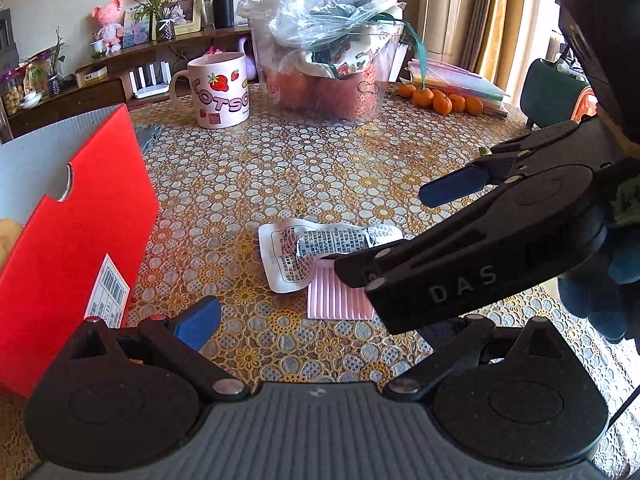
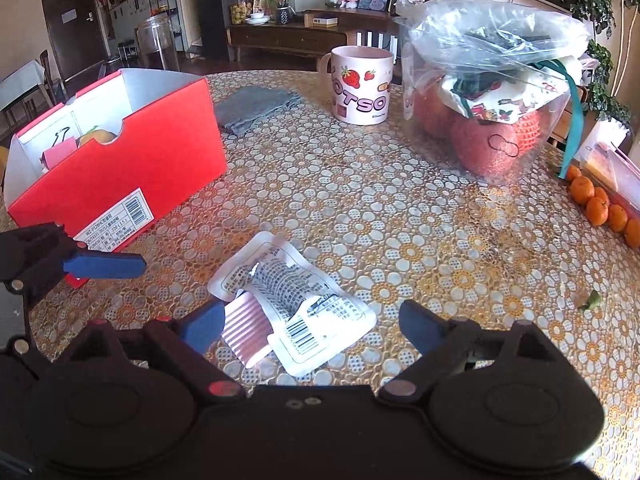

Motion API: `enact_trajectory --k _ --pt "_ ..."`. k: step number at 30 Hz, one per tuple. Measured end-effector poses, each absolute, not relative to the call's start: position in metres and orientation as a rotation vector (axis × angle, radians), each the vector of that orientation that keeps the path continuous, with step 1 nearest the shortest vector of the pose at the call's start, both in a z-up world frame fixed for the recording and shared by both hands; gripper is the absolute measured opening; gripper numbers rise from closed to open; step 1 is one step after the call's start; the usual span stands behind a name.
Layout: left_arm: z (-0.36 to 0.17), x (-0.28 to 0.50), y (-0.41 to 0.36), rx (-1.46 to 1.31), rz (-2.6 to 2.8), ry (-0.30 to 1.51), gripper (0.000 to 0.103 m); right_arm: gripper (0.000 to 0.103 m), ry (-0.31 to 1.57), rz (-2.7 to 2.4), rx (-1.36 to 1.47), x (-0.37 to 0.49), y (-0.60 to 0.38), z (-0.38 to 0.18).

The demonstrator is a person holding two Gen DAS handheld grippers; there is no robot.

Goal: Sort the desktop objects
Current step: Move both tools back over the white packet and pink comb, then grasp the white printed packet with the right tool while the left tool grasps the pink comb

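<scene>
Both claws gaped empty; our right claw [image 2: 308,326] hovered nearest, straddling the white sachet [image 2: 296,304] and pink ribbed card [image 2: 246,330], red box [image 2: 120,160] leftward.

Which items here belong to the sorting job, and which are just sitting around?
Job items: white printed pouch, pink ribbed card, red box, open right gripper over them, open left gripper.

Lying about: mug, grey cloth, clear bag of fruit, tangerines.
</scene>
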State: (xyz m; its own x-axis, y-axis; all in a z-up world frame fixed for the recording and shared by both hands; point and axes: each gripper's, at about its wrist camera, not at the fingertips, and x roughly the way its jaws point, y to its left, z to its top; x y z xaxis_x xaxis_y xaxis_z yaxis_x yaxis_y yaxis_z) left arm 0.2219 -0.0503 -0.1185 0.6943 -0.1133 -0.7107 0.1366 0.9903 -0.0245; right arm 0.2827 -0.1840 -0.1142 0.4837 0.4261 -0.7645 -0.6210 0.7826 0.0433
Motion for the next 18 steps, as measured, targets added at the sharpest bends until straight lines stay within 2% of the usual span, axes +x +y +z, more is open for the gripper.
enact_trajectory --k 5,7,9,13,14,15,18 --pt "-0.127 0.229 -0.055 0.031 -0.151 0.795 0.101 0.090 0.868 0.646 -0.248 0.296 -0.177 -0.125" --pt "-0.129 0.232 -0.056 0.026 -0.151 0.793 0.101 0.080 0.876 0.655 -0.248 0.300 -0.176 -0.128" --pt "-0.131 0.234 -0.057 0.021 -0.153 0.790 0.100 0.078 0.884 0.663 -0.261 0.302 -0.175 -0.131" --pt "-0.135 0.237 -0.057 -0.001 -0.151 0.804 0.087 0.070 0.888 0.699 -0.293 0.304 -0.170 -0.134" --pt "-0.137 0.238 -0.057 -0.005 -0.148 0.808 0.080 0.069 0.885 0.699 -0.301 0.304 -0.169 -0.134" --pt "-0.137 0.238 -0.058 -0.004 -0.146 0.806 0.078 0.067 0.884 0.697 -0.305 0.304 -0.168 -0.134" --pt "-0.138 0.238 -0.060 0.005 -0.148 0.799 0.076 0.067 0.890 0.698 -0.289 0.307 -0.169 -0.135"
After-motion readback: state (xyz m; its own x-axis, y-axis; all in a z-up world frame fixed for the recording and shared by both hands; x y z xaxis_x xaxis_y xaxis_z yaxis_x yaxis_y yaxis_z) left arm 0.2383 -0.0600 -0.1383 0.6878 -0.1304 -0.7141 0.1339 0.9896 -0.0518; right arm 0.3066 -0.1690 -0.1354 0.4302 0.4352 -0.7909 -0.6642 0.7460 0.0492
